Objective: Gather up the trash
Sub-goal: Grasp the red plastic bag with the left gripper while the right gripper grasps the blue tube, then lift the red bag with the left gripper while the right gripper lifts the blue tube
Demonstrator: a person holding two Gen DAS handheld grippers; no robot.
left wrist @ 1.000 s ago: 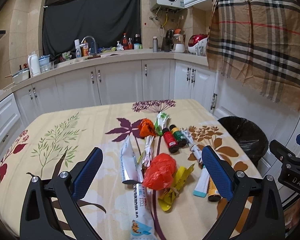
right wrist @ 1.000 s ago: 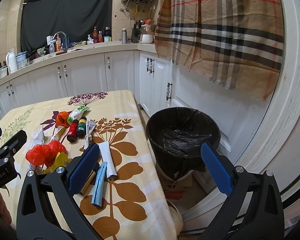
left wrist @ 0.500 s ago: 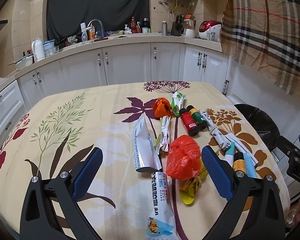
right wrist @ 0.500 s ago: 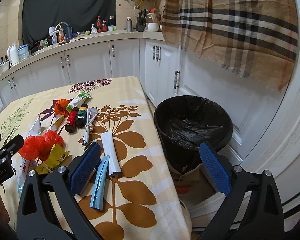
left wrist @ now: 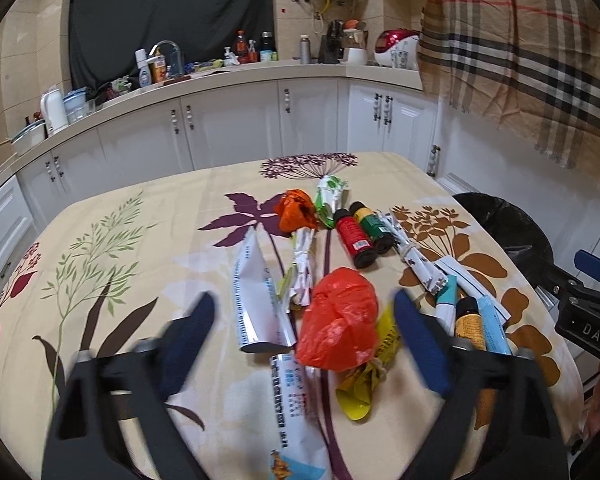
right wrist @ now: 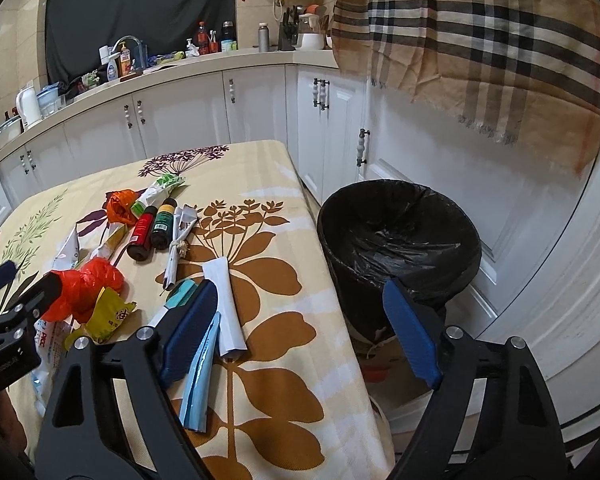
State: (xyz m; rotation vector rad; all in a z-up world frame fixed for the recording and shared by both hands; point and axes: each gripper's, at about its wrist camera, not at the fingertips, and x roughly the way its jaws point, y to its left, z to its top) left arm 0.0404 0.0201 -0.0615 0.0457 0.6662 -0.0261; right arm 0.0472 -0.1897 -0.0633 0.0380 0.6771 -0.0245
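Note:
Trash lies in a loose pile on the flowered tablecloth [left wrist: 112, 264]. A crumpled red plastic bag [left wrist: 340, 328] sits between the fingers of my left gripper [left wrist: 303, 298]. Its jaws are closing and blurred, and the pads are still off the bag. A yellow wrapper [left wrist: 364, 384] and a white pouch [left wrist: 256, 300] lie beside the bag. My right gripper [right wrist: 300, 284] hovers over the table's right edge with its jaws closing. A white tube [right wrist: 228, 308] and a light-blue packet [right wrist: 198, 372] lie by its left finger, untouched. The black-lined bin [right wrist: 400, 240] stands on the floor to the right.
Farther back lie a red bottle [left wrist: 354, 236], a green bottle [left wrist: 374, 228], an orange bag [left wrist: 296, 210] and rolled paper wrappers [left wrist: 416, 260]. A printed snack packet [left wrist: 296, 412] lies nearest me. White cabinets [left wrist: 228, 120] and a cluttered counter run behind; a plaid cloth [right wrist: 480, 40] hangs above the bin.
Both grippers have come down and closer to the table. Both pairs of fingers have narrowed; the left ones now flank the red bag.

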